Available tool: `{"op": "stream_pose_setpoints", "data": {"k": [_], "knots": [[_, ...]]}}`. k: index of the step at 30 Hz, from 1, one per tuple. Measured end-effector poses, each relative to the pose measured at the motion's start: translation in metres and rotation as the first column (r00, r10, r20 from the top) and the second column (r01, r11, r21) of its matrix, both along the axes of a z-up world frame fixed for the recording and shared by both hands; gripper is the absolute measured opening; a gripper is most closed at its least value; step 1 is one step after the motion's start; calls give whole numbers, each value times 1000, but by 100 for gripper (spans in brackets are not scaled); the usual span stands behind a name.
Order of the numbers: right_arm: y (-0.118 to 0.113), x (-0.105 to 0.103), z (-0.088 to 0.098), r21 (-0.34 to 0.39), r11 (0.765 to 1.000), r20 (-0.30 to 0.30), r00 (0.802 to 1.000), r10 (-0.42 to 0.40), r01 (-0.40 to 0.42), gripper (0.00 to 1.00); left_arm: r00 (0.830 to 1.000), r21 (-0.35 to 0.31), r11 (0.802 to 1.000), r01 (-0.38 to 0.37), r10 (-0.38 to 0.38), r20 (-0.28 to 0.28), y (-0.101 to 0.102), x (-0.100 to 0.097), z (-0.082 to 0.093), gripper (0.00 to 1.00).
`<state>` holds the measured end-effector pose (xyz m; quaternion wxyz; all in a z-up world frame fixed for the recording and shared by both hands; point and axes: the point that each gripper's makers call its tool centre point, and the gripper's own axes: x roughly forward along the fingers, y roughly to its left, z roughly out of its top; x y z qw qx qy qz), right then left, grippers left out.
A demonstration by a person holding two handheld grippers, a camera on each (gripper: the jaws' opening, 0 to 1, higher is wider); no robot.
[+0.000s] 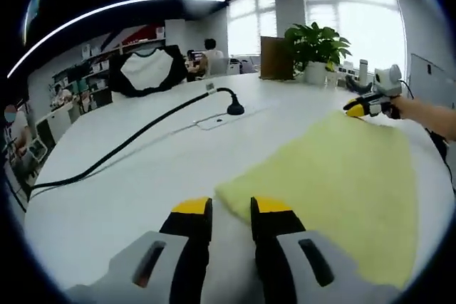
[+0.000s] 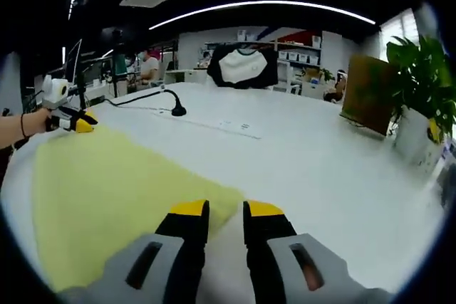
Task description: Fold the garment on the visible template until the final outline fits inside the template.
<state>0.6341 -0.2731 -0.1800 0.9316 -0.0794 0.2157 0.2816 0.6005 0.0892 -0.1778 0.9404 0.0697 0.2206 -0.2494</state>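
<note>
lying flat: unlabelled yellow garment (image 1: 335,183) on table (image 1: 142,176)

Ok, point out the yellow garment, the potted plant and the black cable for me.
Yellow garment (image 1: 335,176), left gripper view, middle of the cloth.
Potted plant (image 1: 315,45), left gripper view, on its leaves.
Black cable (image 1: 153,123), left gripper view, mid-run across the white table.

Garment flat on table, a gripper at each of two corners

The garment (image 1: 342,183) lies on the table (image 1: 142,183), right of the left gripper (image 1: 231,208) and left of the right gripper (image 2: 217,211); cable (image 1: 128,140) and plant (image 1: 317,48) beyond.
</note>
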Motion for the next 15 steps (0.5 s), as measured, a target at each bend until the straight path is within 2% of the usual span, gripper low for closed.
{"op": "stream_pose_setpoints", "data": {"k": [3, 6, 8, 10, 11, 15], "knots": [[2, 1, -1, 5, 1000, -2, 1000, 3, -3, 12, 1000, -14, 1000, -9, 9, -13, -2, -1, -1, 9], [7, 0, -2, 41, 999, -20, 1000, 9, -8, 8, 1000, 14, 1000, -3, 3, -4, -3, 2, -5, 8], [9, 1, -2, 19, 1000, -14, 1000, 10, -10, 8, 1000, -3, 1000, -17, 17, -8, -3, 1, -4, 6], [8, 0, -3, -12, 1000, -17, 1000, 11, -11, 3, 1000, 1, 1000, -18, 18, 1, -4, 0, -3, 3], [8, 0, -5, -23, 1000, -20, 1000, 10, -11, 0, 1000, 6, 1000, -20, 20, 0, -4, 0, -4, 3], [6, 2, -5, -45, 999, -4, 1000, 9, -9, 0, 999, 57, 998, -30, 29, 18, -5, 0, -4, 3]]}}
